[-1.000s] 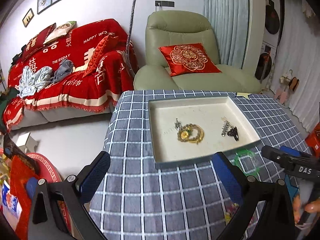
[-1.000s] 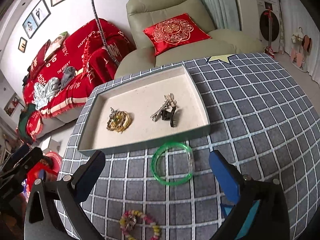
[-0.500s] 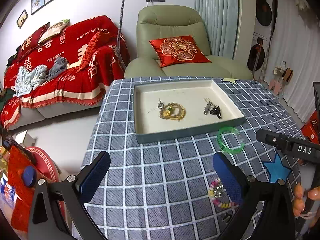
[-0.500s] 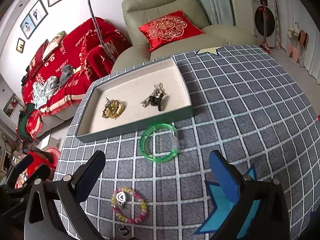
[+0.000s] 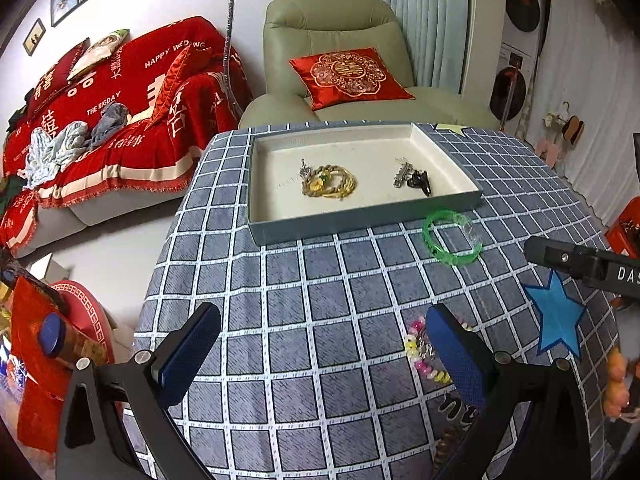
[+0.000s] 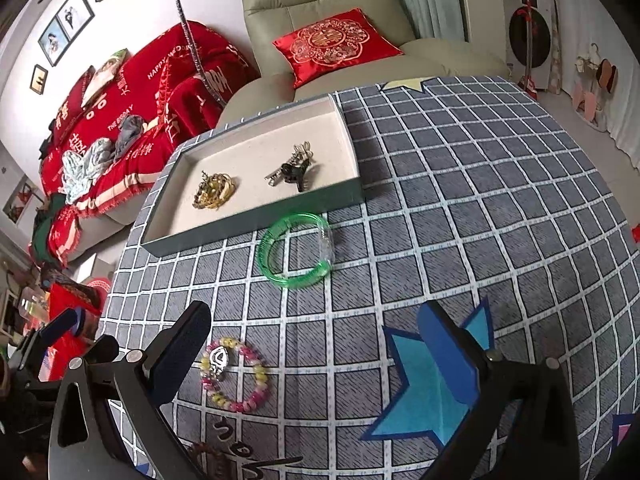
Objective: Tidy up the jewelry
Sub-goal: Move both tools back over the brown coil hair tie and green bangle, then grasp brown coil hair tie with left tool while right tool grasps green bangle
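Jewelry is split between the tray [image 5: 362, 220] and the bare cloth of your worktop [image 5: 280, 320]. In the left wrist view, a gold rope necklace [image 5: 330, 181] and a dark clip with a silver piece [image 5: 414, 178] lie apart inside the tray, likely so they stay untangled. The green bangle [image 5: 452, 237] lies flat on the cloth just outside the tray's near right corner, not yet put away. A bead bracelet [image 5: 420, 354] lies nearer you, half hidden behind one finger of your left tool [image 5: 322, 350], which is spread wide and holds nothing. A blue star [image 5: 558, 320] marks the cloth on the right.

In the right wrist view, your right tool [image 6: 320, 350] is also spread wide and empty, hanging above the near cloth. The bead bracelet [image 6: 236, 372] sits close to its left finger, with the bangle [image 6: 296, 250] farther ahead, just before the tray [image 6: 256, 224]. I judge either piece an easy next pick; the bangle's smooth rim may slip.

The worktop carries a grey-blue checked cloth. Behind it stand a pale green armchair [image 6: 320, 12] with a red cushion [image 6: 334, 46], a sofa under a red throw [image 6: 140, 92], and framed pictures [image 6: 66, 32] on the wall.
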Tool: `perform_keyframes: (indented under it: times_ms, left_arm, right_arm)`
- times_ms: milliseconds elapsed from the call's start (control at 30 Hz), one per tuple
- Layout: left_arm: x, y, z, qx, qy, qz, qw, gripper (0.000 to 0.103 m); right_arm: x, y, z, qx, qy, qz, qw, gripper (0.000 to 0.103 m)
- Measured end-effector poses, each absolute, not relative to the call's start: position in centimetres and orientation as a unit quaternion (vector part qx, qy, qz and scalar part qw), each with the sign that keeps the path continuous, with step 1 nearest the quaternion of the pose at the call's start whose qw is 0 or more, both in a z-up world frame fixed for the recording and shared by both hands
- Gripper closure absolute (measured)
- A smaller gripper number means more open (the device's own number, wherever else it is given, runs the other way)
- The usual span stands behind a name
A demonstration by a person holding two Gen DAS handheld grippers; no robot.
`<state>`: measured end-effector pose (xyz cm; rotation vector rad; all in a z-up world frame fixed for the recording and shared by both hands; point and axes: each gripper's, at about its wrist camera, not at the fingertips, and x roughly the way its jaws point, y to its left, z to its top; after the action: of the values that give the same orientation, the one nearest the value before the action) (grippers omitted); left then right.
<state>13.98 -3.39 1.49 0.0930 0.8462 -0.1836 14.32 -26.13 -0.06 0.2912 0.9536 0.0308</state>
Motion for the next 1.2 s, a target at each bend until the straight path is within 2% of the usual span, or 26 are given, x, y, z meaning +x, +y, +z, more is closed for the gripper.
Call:
perform_keyframes:
  times_ms: [400,700,1200]
  left_arm:
    - [13.4,-3.1,-1.5,0.032,0.445,-0.122,0.887,0.0]
    - [13.4,-3.9,-2.9,0.033,0.46,-0.143,0.876,0.0]
    - [10.7,-5.7,-3.3,0.038,0.476,-0.188,0.858,0.0]
  right_arm:
    - [12.8,-27.7,-1.7,0.172,0.474,-0.001,0.863,0.0]
    - [12.1,-29.4,-3.4,0.164,0.501,-0.028,0.849,0.0]
    - [13.4,-27.5,-3.3,0.131,0.502,-0.009,0.855,0.0]
